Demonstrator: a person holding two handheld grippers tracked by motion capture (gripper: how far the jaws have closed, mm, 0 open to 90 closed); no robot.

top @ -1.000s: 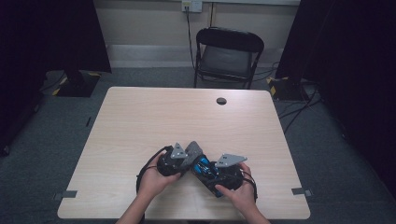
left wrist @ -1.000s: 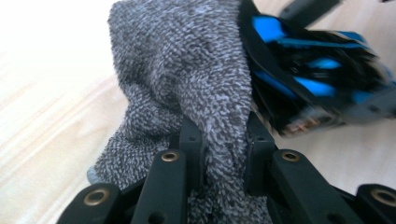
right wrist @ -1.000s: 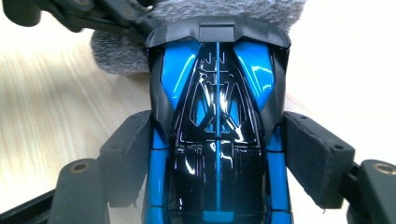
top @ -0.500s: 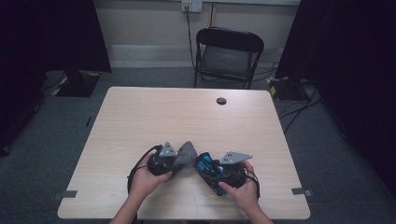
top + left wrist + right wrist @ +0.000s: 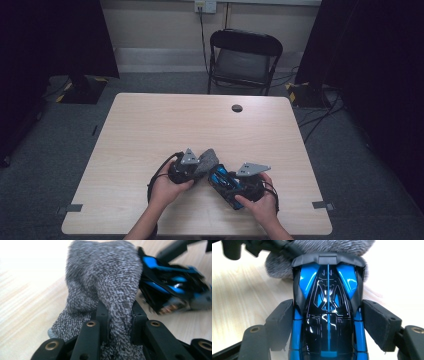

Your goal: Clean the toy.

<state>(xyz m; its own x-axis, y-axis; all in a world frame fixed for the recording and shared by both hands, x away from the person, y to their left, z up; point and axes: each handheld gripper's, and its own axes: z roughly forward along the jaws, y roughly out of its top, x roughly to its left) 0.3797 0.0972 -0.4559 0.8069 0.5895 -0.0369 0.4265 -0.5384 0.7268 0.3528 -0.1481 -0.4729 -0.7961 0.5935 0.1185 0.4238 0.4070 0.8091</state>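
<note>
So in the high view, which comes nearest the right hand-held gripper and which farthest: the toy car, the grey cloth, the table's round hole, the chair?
From the right hand-held gripper:
1. Toy car, between its jaws.
2. Grey cloth, just left, touching the car.
3. Round hole, at the table's far edge.
4. Chair, beyond the table.

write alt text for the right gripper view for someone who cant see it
A glossy blue and black toy car sits clamped lengthwise between the two black jaws of the right hand-held gripper, seen from above. Its far end presses into a grey knitted cloth, over a pale wooden table.
</note>
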